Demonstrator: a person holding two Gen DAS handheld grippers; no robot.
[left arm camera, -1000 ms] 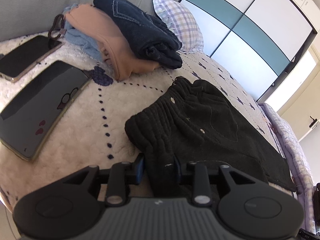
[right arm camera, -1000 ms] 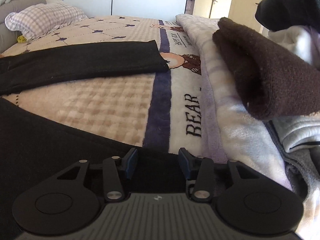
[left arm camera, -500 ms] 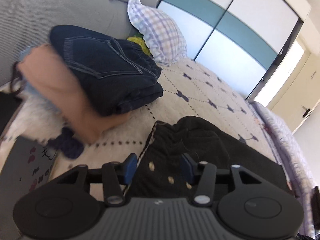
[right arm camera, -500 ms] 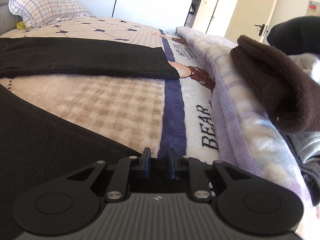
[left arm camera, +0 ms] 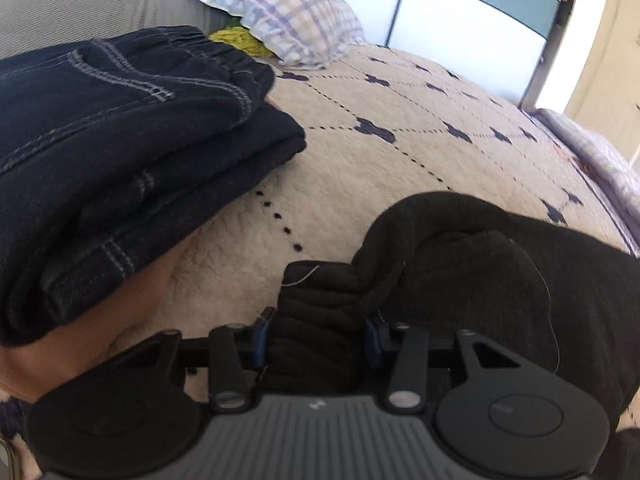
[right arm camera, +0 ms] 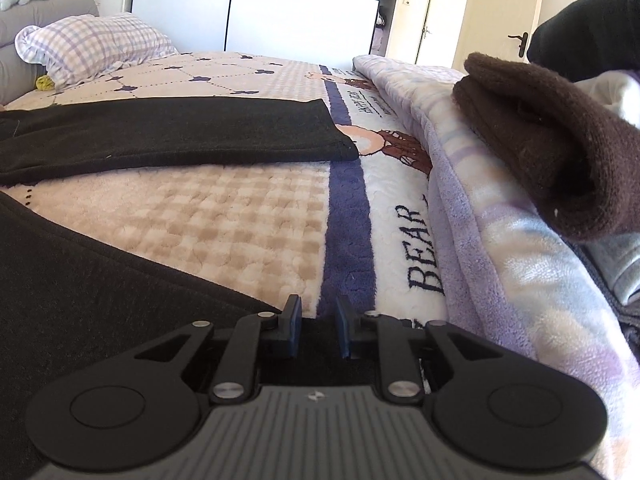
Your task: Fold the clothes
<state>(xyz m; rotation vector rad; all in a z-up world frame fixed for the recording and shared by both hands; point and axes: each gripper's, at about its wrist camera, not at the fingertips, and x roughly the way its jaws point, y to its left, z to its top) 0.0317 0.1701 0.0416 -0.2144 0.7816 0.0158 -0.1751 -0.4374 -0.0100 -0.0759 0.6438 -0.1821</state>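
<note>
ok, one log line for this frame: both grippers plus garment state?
left gripper: waistband of black trousers between jaws | right gripper: narrow gap, over trouser hem | far leg flat on bed blanket | fold not done

The left gripper has its jaws set around the bunched waistband of the black trousers on the bed. Folded dark jeans lie beside them, a checked pillow by the headboard.

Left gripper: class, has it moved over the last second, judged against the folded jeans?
Yes. The left gripper moved toward the folded jeans and pillow.
</note>
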